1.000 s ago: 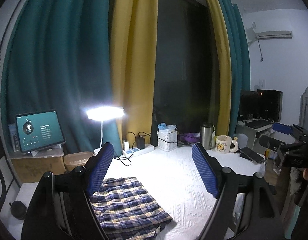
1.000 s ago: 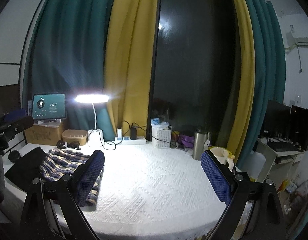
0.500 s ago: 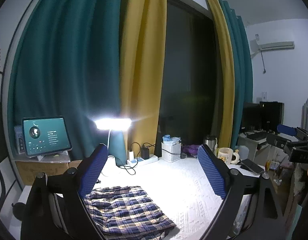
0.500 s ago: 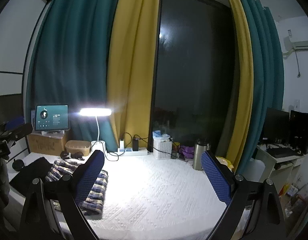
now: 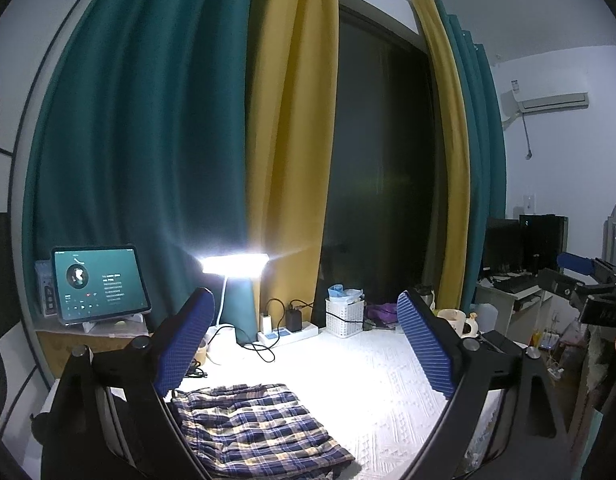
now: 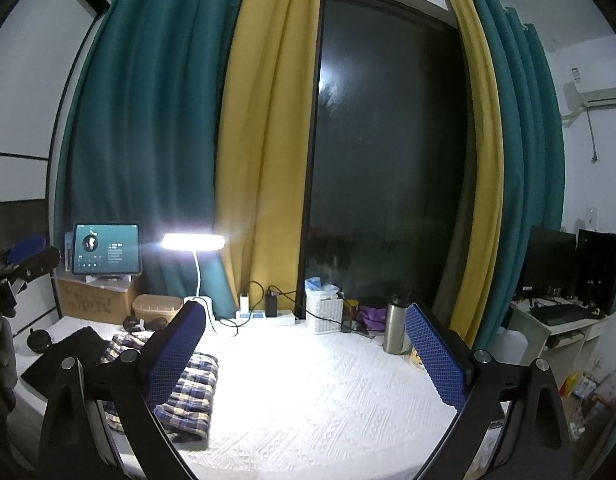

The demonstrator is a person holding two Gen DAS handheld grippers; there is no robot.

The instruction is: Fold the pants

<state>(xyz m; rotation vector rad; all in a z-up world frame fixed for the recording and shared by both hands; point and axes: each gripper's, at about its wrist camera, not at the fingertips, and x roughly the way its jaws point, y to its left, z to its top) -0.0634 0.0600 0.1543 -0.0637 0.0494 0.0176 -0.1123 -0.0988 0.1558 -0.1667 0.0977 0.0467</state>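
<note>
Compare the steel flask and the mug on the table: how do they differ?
The steel flask is tall, narrow and metallic; the mug is short, wide and cream-coloured. The mug has a side handle and an open top; the flask shows no handle, and its dark top looks capped. Both stand upright at the white table edge near the yellow curtain.

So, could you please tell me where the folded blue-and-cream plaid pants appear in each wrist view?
Left wrist view: the folded blue-and-cream plaid pants lie bottom centre-left on the white textured cover, partly behind the left finger.
Right wrist view: the pants lie lower left, partly hidden by that gripper's left finger.
Shared landmark: the lit white desk lamp, behind the pants in both views.
</note>
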